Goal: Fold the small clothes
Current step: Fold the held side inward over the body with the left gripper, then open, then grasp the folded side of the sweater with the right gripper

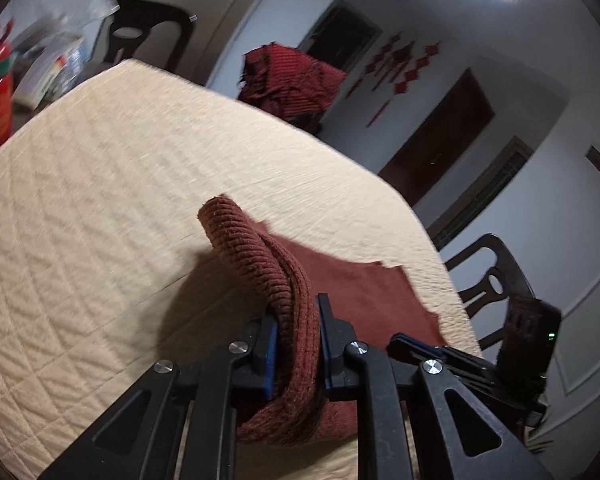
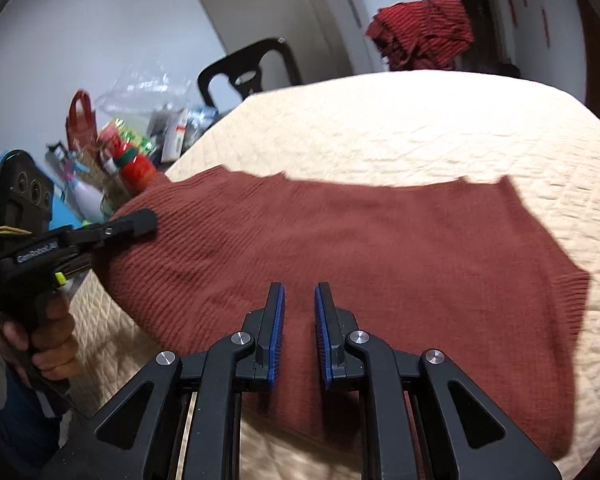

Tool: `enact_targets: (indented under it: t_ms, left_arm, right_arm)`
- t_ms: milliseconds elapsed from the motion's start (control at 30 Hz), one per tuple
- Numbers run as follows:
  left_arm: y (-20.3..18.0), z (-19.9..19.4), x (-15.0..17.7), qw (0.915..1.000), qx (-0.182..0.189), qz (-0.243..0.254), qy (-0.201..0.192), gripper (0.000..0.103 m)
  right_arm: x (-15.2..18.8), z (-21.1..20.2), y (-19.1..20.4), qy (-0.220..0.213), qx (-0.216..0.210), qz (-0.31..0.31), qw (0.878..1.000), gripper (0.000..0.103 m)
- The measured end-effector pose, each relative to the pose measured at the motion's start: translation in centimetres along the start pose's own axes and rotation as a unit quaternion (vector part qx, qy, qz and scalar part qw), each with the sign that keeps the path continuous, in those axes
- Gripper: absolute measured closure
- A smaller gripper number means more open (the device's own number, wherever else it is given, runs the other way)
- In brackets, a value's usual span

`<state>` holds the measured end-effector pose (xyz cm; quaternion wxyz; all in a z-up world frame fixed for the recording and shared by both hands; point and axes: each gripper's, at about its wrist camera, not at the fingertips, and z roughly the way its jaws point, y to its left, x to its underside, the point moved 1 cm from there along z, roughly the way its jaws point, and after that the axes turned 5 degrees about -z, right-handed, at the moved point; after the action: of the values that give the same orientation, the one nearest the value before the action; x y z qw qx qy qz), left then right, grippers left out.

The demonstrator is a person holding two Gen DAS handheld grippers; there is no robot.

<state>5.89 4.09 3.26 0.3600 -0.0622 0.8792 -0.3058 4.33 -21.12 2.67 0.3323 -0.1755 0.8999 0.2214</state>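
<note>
The rust-brown knitted garment (image 2: 340, 240) lies spread on the cream quilted table cover (image 2: 440, 120), filling the middle of the right wrist view, its ribbed hem at about 3 o'clock and its far edge running toward 11 o'clock. The right gripper (image 2: 299, 308) sits over the near part of the garment, at 6 o'clock of the cloth; its blue-padded fingers stand a little apart with bare knit showing in the gap, and they pinch nothing. Whether the tips touch the fabric cannot be told.

In the left wrist view, the left gripper (image 1: 298, 320) is clamped on a bunched fold of the garment (image 1: 284, 280), which rises between the pads and curls over toward 11 o'clock, lifted off the cover. Flat cloth stretches away toward 3 o'clock.

From the right wrist view, that left gripper (image 2: 140, 220) appears at 9 o'clock, gripping the garment's left edge, with the person's hand (image 2: 44, 344) on its handle. A dark red striped cloth (image 2: 420, 32) sits beyond the table's far edge at 1 o'clock.
</note>
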Motion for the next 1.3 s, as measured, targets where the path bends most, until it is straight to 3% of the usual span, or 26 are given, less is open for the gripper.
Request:
enact_targets:
  t_ms: [333,567,600,667,700,733,800,900,1000,1133,1300]
  left_arm:
    - [-8.4,4.0,-0.5,0.9954,0.065,0.063,0.032,0.086]
    - [-10.6,10.6,3.2,0.9862,0.068,0.083,0.126,0.086]
    - [-10.7,11.0,3.5,0.9844,0.075,0.086,0.134,0.085]
    - [-10.8,10.6,3.4,0.9833,0.088,0.084,0.135,0.073]
    - [-10.9,10.1,3.2,0.9824,0.1,0.08,0.136,0.064]
    - [-11.0,9.5,3.0,0.9822,0.11,0.078,0.13,0.061]
    - [-11.1,7.9,2.5,0.9836,0.115,0.088,0.107,0.061]
    - [-9.9,6.0,1.4,0.9885,0.095,0.09,0.075,0.061]
    - [-8.2,5.5,0.7,0.9937,0.043,0.093,0.046,0.061]
    - [-5.8,6.0,0.8,0.9953,0.004,0.083,0.05,0.061]
    - [-5.0,7.3,2.2,0.9934,-0.009,0.09,0.071,0.061]
  right_arm:
    - [2.7,-4.9,-4.7,-0.032,0.037,0.072,0.996,0.088]
    - [3.9,-6.4,-6.2,-0.035,0.032,0.094,0.994,0.087]
    - [3.9,-6.4,-6.4,-0.035,0.028,0.097,0.994,0.087]
    - [3.9,-6.4,-6.6,-0.037,0.022,0.101,0.994,0.086]
    - [3.9,-6.5,-6.8,-0.039,0.014,0.105,0.994,0.08]
    - [3.8,-6.5,-7.0,-0.042,0.005,0.109,0.993,0.066]
    - [3.8,-6.8,-7.5,-0.052,-0.028,0.126,0.99,0.054]
    - [3.8,-6.8,-7.9,-0.063,-0.079,0.151,0.983,0.054]
    - [3.6,-6.0,-8.0,-0.057,-0.114,0.169,0.977,0.054]
    - [3.0,-4.6,-8.2,-0.041,-0.16,0.2,0.966,0.054]
    - [2.1,-3.4,-9.1,-0.018,-0.197,0.24,0.95,0.047]
